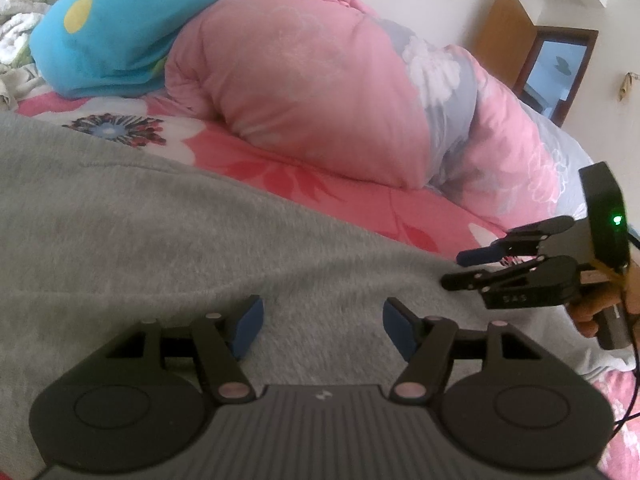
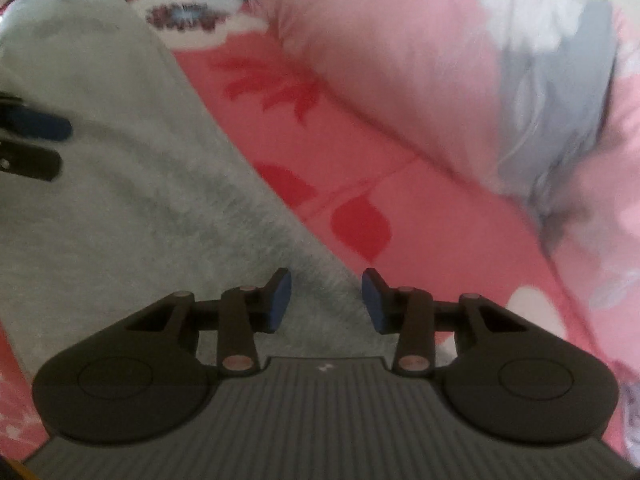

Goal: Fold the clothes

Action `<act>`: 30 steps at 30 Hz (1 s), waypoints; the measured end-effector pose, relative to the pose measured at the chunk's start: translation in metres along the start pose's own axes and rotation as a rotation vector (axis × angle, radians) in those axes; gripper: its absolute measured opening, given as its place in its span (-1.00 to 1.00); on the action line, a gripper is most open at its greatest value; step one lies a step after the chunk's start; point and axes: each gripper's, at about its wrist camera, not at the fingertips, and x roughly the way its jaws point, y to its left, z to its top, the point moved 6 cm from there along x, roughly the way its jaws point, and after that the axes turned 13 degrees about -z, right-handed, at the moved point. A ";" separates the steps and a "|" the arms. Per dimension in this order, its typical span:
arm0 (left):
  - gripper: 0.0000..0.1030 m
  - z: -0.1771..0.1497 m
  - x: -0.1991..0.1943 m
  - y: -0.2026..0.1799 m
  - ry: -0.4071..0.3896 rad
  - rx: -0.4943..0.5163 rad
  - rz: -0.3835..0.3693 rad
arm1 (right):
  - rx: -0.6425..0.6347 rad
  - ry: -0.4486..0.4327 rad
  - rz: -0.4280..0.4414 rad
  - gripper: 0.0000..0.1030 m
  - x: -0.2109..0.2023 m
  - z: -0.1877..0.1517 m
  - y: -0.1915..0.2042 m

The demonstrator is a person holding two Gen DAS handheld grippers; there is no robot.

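Reading off the side of the right hand-held gripper (image 1: 460, 268), faint pale letters show at about 3 o'clock in the left wrist view (too blurred to make out surely). Its blue-padded fingers stand apart with nothing between them, poised over the near edge of the grey garment (image 1: 140, 240). The left hand-held gripper (image 1: 320, 320) is spread wide, released, hovering above the same fleecy grey cloth without pinching it. That garment lies flat on the bed (image 1: 420, 216), covering 6 to 9 o'clock; its surface is soft and slightly fuzzy. A puffy pink quilt (image 1: 300, 92) with grey floral patches mounds at 12 to 2 o'clock, and a smooth turquoise pillow (image 1: 112, 40) sits at 11 o'clock.
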 end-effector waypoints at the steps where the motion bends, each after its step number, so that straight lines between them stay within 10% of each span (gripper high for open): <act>1: 0.32 0.000 0.000 0.000 0.000 0.000 0.000 | 0.012 0.004 0.006 -0.28 0.002 0.000 -0.001; 5: 0.32 -0.001 0.000 -0.001 0.001 0.002 0.002 | 0.049 0.022 0.016 -0.38 0.002 -0.001 0.002; 8: 0.32 -0.001 0.000 -0.001 0.000 0.001 0.001 | 0.043 0.019 -0.022 -0.95 -0.002 -0.001 0.004; 21: 0.32 -0.001 -0.001 0.001 0.000 -0.002 -0.005 | 0.152 -0.014 -0.161 -0.99 0.018 -0.003 -0.012; 30: 0.35 -0.003 0.001 -0.001 0.000 0.013 0.003 | 0.818 -0.119 -0.245 -0.12 -0.118 -0.106 -0.116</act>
